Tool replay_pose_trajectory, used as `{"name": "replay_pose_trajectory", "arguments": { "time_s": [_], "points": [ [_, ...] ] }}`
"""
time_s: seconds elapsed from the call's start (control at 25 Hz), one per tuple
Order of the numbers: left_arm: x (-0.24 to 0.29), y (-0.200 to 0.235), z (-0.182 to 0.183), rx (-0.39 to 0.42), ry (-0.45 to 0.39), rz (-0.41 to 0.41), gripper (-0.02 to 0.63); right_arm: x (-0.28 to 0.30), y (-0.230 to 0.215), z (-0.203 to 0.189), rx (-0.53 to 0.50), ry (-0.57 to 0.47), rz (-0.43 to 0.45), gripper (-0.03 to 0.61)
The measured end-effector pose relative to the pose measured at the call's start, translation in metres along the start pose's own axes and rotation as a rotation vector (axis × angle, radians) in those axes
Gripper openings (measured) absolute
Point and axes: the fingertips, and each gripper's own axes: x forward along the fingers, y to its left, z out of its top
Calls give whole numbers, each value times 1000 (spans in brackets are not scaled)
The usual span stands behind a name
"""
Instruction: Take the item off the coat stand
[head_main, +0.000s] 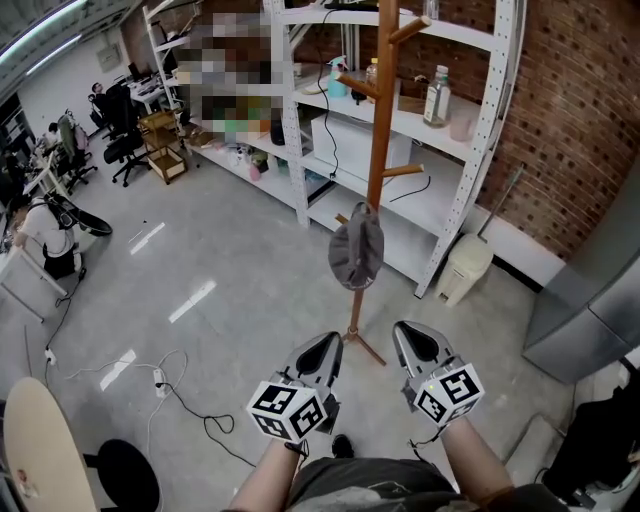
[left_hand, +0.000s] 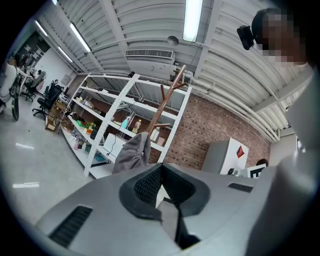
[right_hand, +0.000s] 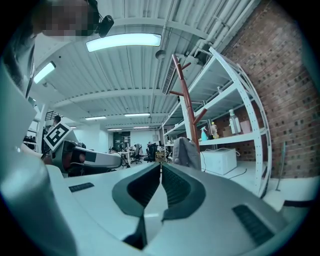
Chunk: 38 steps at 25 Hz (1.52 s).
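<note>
A brown wooden coat stand (head_main: 380, 120) rises in front of the white shelves. A grey cap (head_main: 357, 250) hangs from one of its low pegs. My left gripper (head_main: 330, 340) and right gripper (head_main: 408, 330) are held side by side, short of the stand's base and below the cap, touching neither. Both are shut with nothing between the jaws. In the left gripper view the cap (left_hand: 131, 152) shows just beyond the closed tips (left_hand: 161, 166), with the stand (left_hand: 165, 102) behind it. The right gripper view has the cap (right_hand: 186, 152) a little right of the closed tips (right_hand: 160, 165).
A white shelving unit (head_main: 440, 150) with bottles and boxes stands against the brick wall behind the stand. A white bin (head_main: 464, 268) sits at its right foot, a grey cabinet (head_main: 590, 300) further right. Cables (head_main: 170, 385) trail on the floor to the left, near a round table (head_main: 40, 450).
</note>
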Motion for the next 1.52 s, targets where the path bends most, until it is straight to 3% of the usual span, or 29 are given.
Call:
{"name": "replay_pose_trajectory", "arguments": {
  "time_s": [0.44,1.4,1.52],
  "points": [
    [20,14,-2,-2,37,-29,8,8,-9,8,34,-58,-40,17],
    [78,51,29,36,-6,76,8,116,-33,3,17,64,128,18],
    [82,57,35,39,-20,84,8,129,-31,5,7,74,155,58]
  ]
}}
